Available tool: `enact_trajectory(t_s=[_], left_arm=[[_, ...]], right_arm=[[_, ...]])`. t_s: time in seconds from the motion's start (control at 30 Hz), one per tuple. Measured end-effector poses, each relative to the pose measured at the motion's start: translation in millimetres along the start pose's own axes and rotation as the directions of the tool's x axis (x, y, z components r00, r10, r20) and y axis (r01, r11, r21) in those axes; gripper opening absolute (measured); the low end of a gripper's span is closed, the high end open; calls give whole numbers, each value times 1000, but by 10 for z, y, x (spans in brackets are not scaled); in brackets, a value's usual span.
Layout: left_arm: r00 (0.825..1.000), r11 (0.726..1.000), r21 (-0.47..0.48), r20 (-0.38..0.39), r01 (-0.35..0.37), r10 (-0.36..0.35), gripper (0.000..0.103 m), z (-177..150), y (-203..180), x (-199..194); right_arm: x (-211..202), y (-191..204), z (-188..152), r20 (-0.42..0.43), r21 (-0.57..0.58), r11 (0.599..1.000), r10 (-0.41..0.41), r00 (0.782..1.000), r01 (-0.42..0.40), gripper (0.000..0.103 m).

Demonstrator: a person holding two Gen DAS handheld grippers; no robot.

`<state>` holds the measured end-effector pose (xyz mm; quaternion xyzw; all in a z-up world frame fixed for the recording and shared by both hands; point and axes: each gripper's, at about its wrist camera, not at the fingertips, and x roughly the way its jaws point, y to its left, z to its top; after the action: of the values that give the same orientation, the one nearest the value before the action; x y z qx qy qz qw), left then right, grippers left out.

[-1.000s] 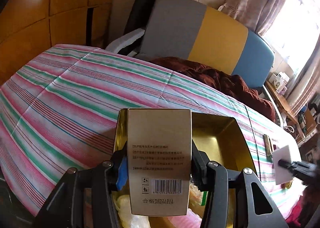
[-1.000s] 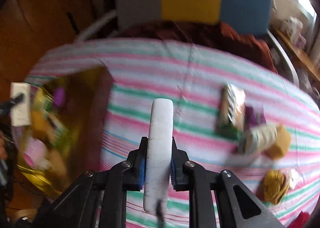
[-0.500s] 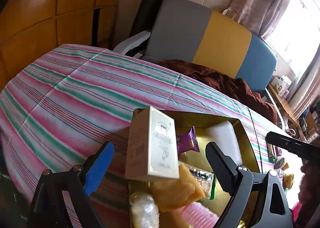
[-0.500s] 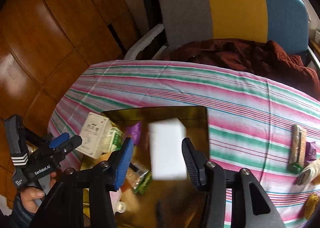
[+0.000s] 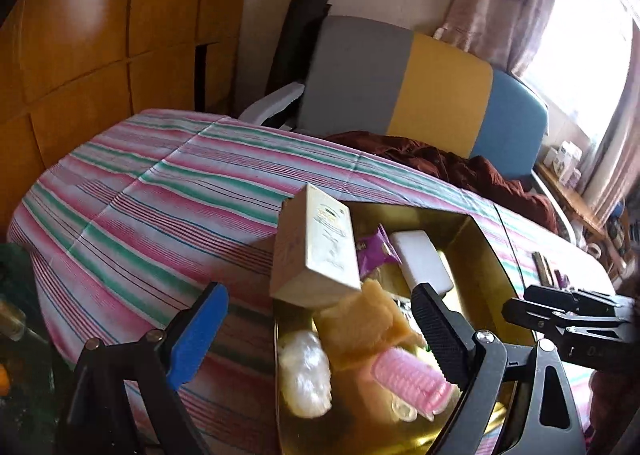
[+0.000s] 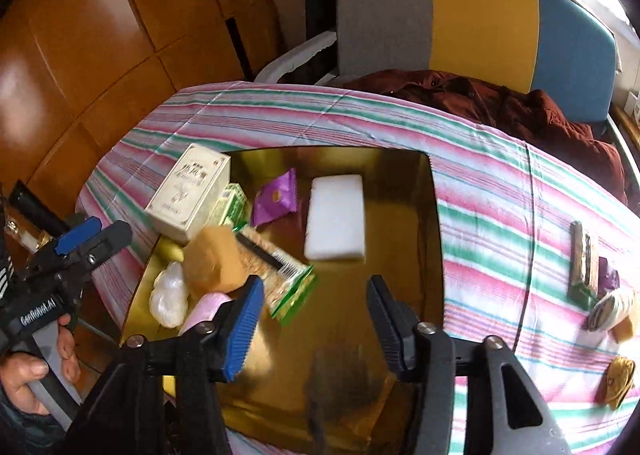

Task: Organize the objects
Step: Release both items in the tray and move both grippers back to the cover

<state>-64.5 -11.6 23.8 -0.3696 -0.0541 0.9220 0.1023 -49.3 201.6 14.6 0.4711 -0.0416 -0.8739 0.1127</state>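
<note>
A gold tray [image 6: 404, 191] sits on the striped tablecloth [image 6: 500, 215]. A white block [image 6: 335, 217] lies flat inside it, beside a purple packet [image 6: 276, 197]. A cream box [image 6: 188, 191] leans on the tray's left rim. My right gripper [image 6: 316, 325] hovers over the tray's near part, its jaws opening with nothing between them. In the left wrist view my left gripper [image 5: 316, 335] stands open and empty just short of the cream box [image 5: 316, 247], above the tray [image 5: 472, 239] and the white block [image 5: 422, 261].
A pink roller [image 5: 408, 379], a brown sponge [image 5: 360, 323], a white bag [image 5: 304, 375] and a noodle pack [image 6: 276, 267] crowd the tray's near left. A snack bar [image 6: 582, 259], a tape roll [image 6: 612, 309] and a yellow packet [image 6: 620, 379] lie on the cloth at right. A chair [image 6: 472, 15] stands behind.
The left gripper opened and let go of the cream box, which now leans on the tray's rim. The right gripper released the white block into the tray. Both drew back.
</note>
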Motion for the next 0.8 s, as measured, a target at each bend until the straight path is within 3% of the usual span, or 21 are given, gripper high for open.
enact_trajectory(t_s=[0.33, 0.8], left_arm=[[999, 996, 78, 22, -40, 39, 96, -161, -270, -136], [999, 982, 185, 20, 31, -35, 96, -194, -654, -260]], right_arm=[[-98, 49, -164, 30, -4, 999, -54, 998, 54, 62], [-323, -211, -209, 99, 36, 994, -105, 990, 102, 62]])
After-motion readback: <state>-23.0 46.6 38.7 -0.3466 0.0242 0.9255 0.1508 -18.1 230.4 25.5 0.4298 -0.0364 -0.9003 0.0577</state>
